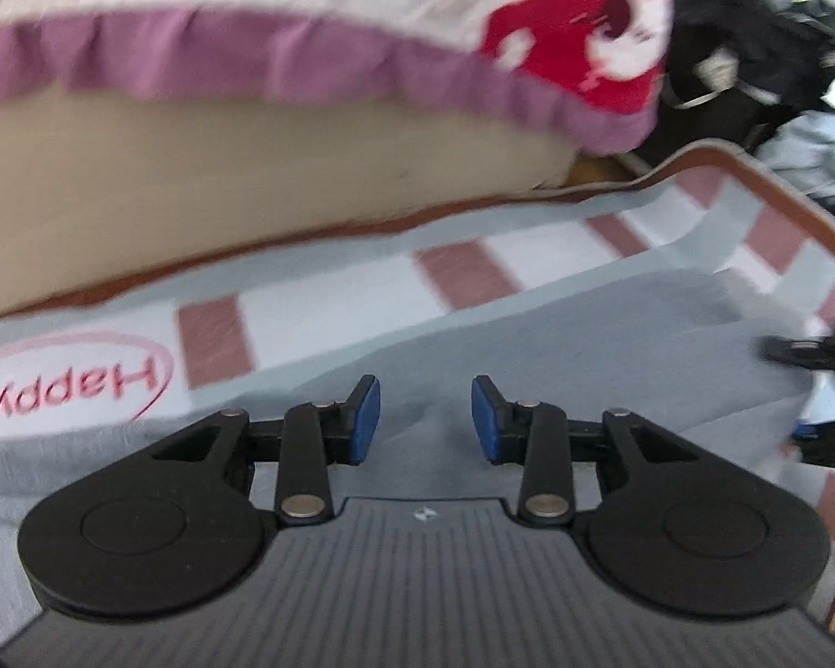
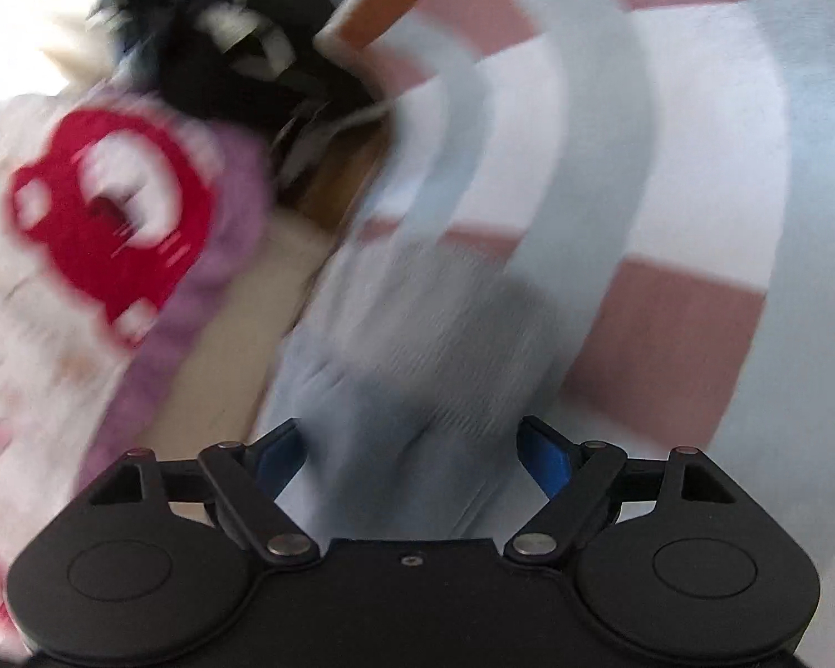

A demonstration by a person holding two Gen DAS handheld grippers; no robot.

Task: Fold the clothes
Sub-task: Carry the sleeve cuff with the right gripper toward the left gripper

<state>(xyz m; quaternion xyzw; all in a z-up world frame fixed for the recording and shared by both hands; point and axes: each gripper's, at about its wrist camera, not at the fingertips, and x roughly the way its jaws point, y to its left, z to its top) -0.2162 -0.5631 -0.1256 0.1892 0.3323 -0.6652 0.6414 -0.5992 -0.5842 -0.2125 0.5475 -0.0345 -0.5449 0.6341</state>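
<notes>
Here the grey garment (image 1: pixel 556 334) lies spread on a blanket (image 1: pixel 328 317) patterned in pale blue, white and dusty-pink blocks, with a "Happy" logo (image 1: pixel 72 384) at the left of the left wrist view; the blanket has a brown trim (image 1: pixel 796 195) and seems to cover a bed or mat rather than a counter. Beyond it sits a cushion or quilt with a purple ruffled edge (image 1: pixel 195 50) and a red cartoon patch (image 1: pixel 584 28), and a dark heap of other clothes (image 1: pixel 751 39) lies further off. The left gripper (image 1: pixel 426 417) hovers low over the grey cloth with its blue pads (image 1: pixel 368 417) partly apart and nothing between them. The right gripper (image 2: pixel 417 456) has its jaws spread wide, and a ridge of grey fabric (image 2: pixel 417 389) sits in the gap, but the pads (image 2: pixel 551 462) do not appear to press on it; motion blur makes any contact hard to judge. In the left wrist view the right gripper shows at the far right edge, near the garment's border. My reading is that a fold has just been laid or a new edge is being sought, so this is a re-grasp stage. The next move likely calls for both grippers to settle on an edge or corner of the grey garment, close firmly on a single layer, and lift together so the cloth does not bunch.
</notes>
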